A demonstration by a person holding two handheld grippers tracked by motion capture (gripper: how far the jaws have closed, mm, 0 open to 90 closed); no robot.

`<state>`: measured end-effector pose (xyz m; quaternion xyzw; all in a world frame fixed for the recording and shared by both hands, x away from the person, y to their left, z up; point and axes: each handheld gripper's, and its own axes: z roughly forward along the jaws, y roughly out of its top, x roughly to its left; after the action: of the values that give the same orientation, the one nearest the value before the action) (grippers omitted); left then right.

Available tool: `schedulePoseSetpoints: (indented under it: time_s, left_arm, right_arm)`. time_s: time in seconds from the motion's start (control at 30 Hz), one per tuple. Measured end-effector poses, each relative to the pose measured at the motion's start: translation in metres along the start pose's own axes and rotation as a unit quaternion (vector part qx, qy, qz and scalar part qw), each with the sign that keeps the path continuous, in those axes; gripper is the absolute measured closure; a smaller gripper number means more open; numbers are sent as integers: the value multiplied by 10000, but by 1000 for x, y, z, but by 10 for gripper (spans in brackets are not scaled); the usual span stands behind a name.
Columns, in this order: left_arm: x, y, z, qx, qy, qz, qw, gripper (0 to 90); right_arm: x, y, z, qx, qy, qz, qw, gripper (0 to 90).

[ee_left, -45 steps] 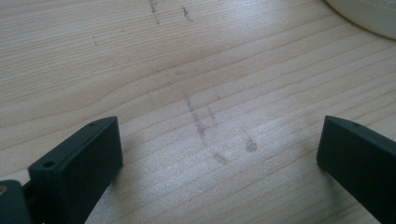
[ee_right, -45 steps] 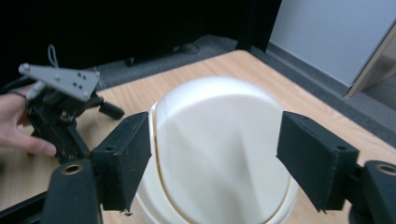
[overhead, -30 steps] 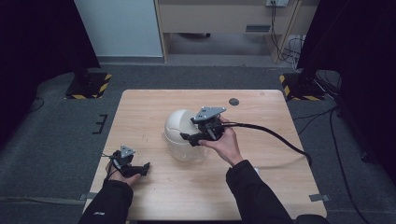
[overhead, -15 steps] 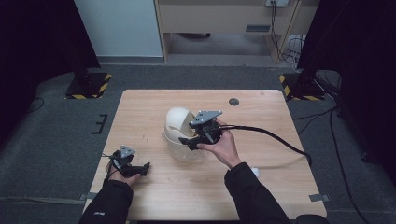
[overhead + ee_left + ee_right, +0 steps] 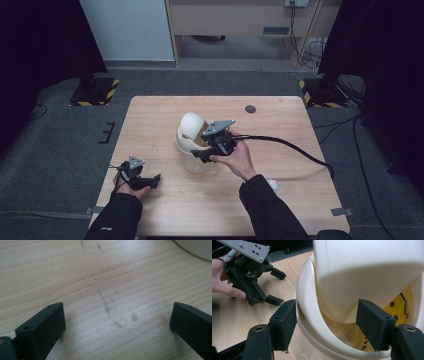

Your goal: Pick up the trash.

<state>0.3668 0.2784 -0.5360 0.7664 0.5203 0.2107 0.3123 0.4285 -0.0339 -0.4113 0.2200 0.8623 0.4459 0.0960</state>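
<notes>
Reaching across a pale wooden surface (image 5: 280, 185), a person works two hand-held tools beside a stack of cream-coloured bowls. The right tool (image 5: 204, 153) sits at the near rim of the large lower bowl (image 5: 192, 161), roughly at the middle of the surface, with the right hand (image 5: 235, 157) wrapped around its body and a thick black cable (image 5: 295, 147) trailing off toward the right edge. From the right gripper view, its jaws stand apart: one outside the lower bowl's (image 5: 312, 325) rim, the other inside it, with the rim and the edge of the upper bowl (image 5: 367, 272) between them. Whether either jaw presses the wall cannot be told. The upper bowl (image 5: 192, 127) rests tilted inside the lower one, and a yellow printed sheet (image 5: 397, 305) shows at the bottom of the lower bowl.

The left tool (image 5: 152, 180) lies low on the surface near the front left corner, well apart from the bowls, held by the left hand (image 5: 131, 184). In the left gripper view its jaws are spread wide over bare, faintly scuffed wood (image 5: 107, 305), gripping nothing. A small dark disc (image 5: 250, 109) sits near the far edge, and a scrap of white material (image 5: 272, 184) lies by the right sleeve.
</notes>
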Motion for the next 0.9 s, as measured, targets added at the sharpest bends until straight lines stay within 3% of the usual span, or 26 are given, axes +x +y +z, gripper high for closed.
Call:
schedulePoseSetpoints:
  time_s: [0.27,0.47,0.57,0.67,0.77,0.83,0.87,0.9]
  left_arm:
    - [0,0,0,0,0,0,10000,0]
    - [0,0,0,0,0,0,10000,0]
    - [0,0,0,5,2,7,10000,0]
    - [0,0,0,5,1,7,10000,0]
    - [0,0,0,1,2,1,10000,0]
    - [0,0,0,2,2,1,10000,0]
    - [0,0,0,-1,2,0,10000,0]
    - [0,0,0,-1,2,1,10000,0]
  right_arm:
    - [0,-1,4,51,112,37,9999,317]
    - [1,1,-7,-37,60,-17,10000,317]
    - [-6,2,-29,-365,-23,161,9992,323]
    - [-13,0,-44,-429,-200,171,9987,317]
    - [-25,-7,-73,-652,-426,280,9966,300]
    - [-27,-9,-78,-691,-473,311,9960,295]
    - [-34,-18,-94,-752,-609,408,9945,279]
    - [-35,-21,-99,-760,-648,433,9941,274]
